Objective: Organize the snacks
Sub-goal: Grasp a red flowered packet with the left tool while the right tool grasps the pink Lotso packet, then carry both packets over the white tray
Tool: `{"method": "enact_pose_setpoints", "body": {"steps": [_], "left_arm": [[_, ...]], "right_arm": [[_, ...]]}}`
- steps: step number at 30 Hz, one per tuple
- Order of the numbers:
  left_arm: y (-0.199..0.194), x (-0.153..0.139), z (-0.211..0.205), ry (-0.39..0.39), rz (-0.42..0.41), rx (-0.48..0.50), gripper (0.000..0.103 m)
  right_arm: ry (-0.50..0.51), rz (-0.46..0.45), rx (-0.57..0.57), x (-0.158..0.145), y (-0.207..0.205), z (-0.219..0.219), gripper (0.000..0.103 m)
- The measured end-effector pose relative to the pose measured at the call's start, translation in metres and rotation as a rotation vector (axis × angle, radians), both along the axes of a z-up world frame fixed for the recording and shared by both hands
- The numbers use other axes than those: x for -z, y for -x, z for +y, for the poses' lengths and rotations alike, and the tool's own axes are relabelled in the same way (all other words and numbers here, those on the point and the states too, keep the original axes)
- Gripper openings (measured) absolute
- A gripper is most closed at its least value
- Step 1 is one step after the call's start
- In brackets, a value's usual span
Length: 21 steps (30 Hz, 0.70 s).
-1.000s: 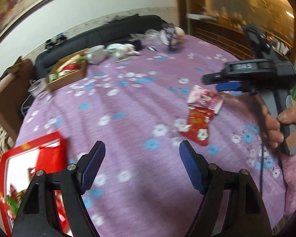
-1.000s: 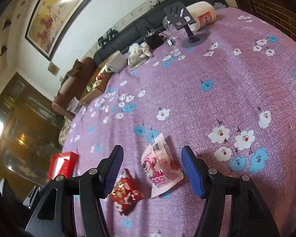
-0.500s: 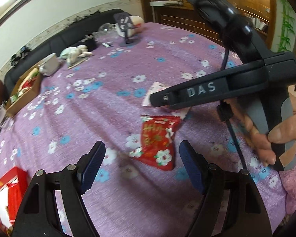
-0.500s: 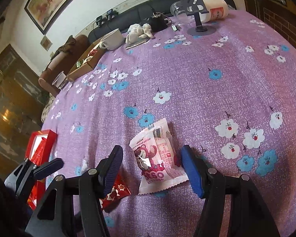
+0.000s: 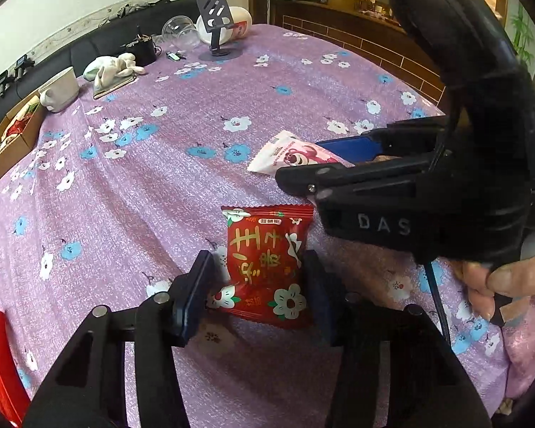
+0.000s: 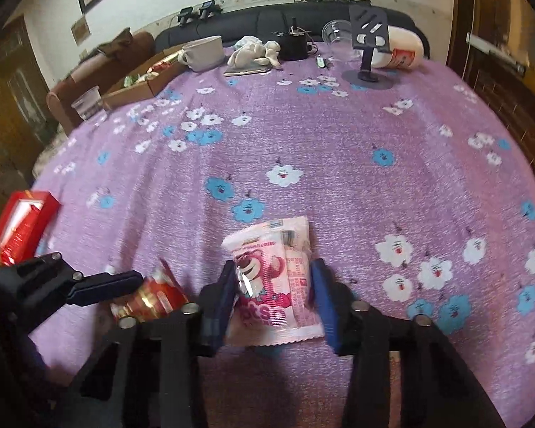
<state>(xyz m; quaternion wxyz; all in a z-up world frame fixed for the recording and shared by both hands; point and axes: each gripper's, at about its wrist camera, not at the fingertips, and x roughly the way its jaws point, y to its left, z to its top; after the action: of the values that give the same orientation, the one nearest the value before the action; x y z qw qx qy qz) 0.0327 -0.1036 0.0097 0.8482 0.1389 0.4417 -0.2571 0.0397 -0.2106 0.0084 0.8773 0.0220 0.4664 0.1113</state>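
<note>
Snacks number two on the open cloth: one red packet (image 5: 265, 267) and one pink packet (image 6: 273, 281), lying near each other toward the near edge of the worktop (image 5: 196, 185). That worktop is the largest thing, round-looking, draped in a purple cloth with white and blue flowers, and its whole middle stretch is bare cloth with free room between the packets and the clutter along the far edge. There sit one cardboard box (image 6: 139, 87) with bits of wrapper in it, one white bowl (image 6: 203, 51), one white cloth bundle (image 6: 255, 51), one black phone stand (image 6: 369, 46), one clear cup (image 6: 333, 34) and one white tub (image 6: 401, 51) on its side. One red box (image 6: 21, 226) sits at the left edge.

One left claw (image 5: 256, 292) and one right claw (image 6: 274, 303) are in view. Left claw's jaws have just been closing; the red packet lies between its blue pads, the right pad against the packet's side, the left pad seemingly a sliver off, so a firm pinch cannot be told. Right claw's jaws have likewise just been closing and both pads press the pink packet's sides. A hand (image 5: 506, 281) grips the right handle.

Red packet: glossy, crimped ends, yellow characters, white blossoms. Pink packet: pale, a pink bear printed on it, crimped bottom seam.
</note>
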Motion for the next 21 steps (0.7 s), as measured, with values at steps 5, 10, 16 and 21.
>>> {"method": "enact_pose_setpoints", "body": {"steps": [5,10,16,21], "left_arm": [[0.005,-0.006,0.004,0.007,-0.029,-0.007,0.044],[0.009,-0.021,0.023,0.013,-0.083,-0.076,0.044],[0.025,-0.048,0.061,0.009,-0.175,-0.19,0.044],[0.044,-0.075,0.109,0.007,-0.269,-0.313,0.044]], "right_arm": [[-0.147,0.029,0.046,-0.001,-0.003,-0.022,0.04],[-0.347,0.03,0.05,-0.007,-0.002,-0.04,0.04],[-0.425,-0.008,0.01,-0.024,0.003,-0.028,0.039],[-0.454,0.009,-0.036,-0.032,0.004,0.003,0.039]]}}
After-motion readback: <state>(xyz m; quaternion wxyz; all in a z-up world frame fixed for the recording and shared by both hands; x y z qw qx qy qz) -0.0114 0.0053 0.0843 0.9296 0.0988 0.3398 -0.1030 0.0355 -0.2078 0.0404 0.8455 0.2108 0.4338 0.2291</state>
